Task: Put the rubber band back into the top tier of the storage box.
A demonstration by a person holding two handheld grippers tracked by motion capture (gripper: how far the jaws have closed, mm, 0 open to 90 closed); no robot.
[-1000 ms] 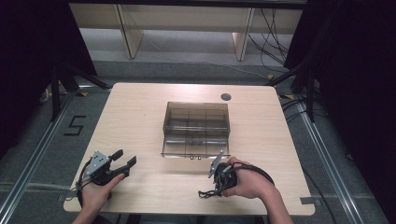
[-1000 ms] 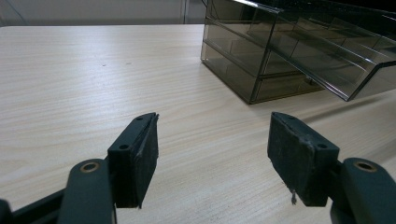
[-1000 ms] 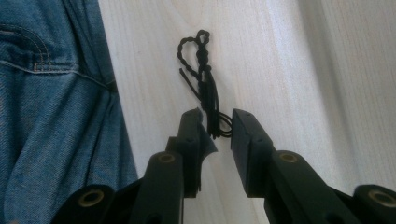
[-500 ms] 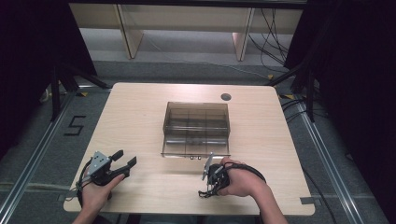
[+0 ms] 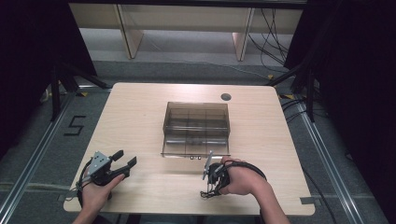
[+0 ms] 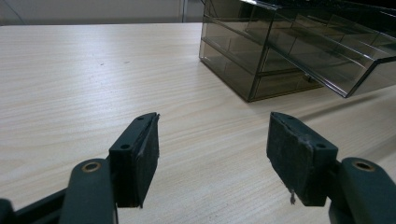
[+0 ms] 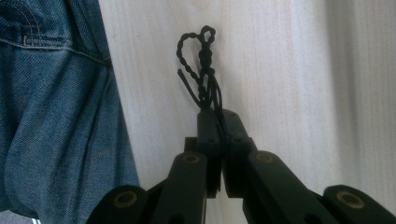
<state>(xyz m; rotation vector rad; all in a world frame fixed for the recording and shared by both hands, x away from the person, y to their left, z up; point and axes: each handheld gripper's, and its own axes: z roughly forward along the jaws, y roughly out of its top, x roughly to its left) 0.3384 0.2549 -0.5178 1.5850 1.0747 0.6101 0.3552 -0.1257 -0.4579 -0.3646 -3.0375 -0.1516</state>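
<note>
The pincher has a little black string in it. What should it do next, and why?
Probably carry the thin black braided cord toward the smoky clear plastic drawer box. The right gripper is shut on the cord near the table's front edge, and the box is the one container there. The left gripper waits open, facing the box.

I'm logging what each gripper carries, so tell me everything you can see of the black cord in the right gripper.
The black cord is thin, twisted or braided, and looks like string or a fine lace. Its upper end forms a small loop above a larger heart-shaped loop, with a knotted, wound stretch below and one short loose end sticking out to the side. Several strands run down into the right gripper, whose black jaws are shut on them. It hangs over the pale wooden table, beside blue denim; whether it touches the table cannot be told.
</note>
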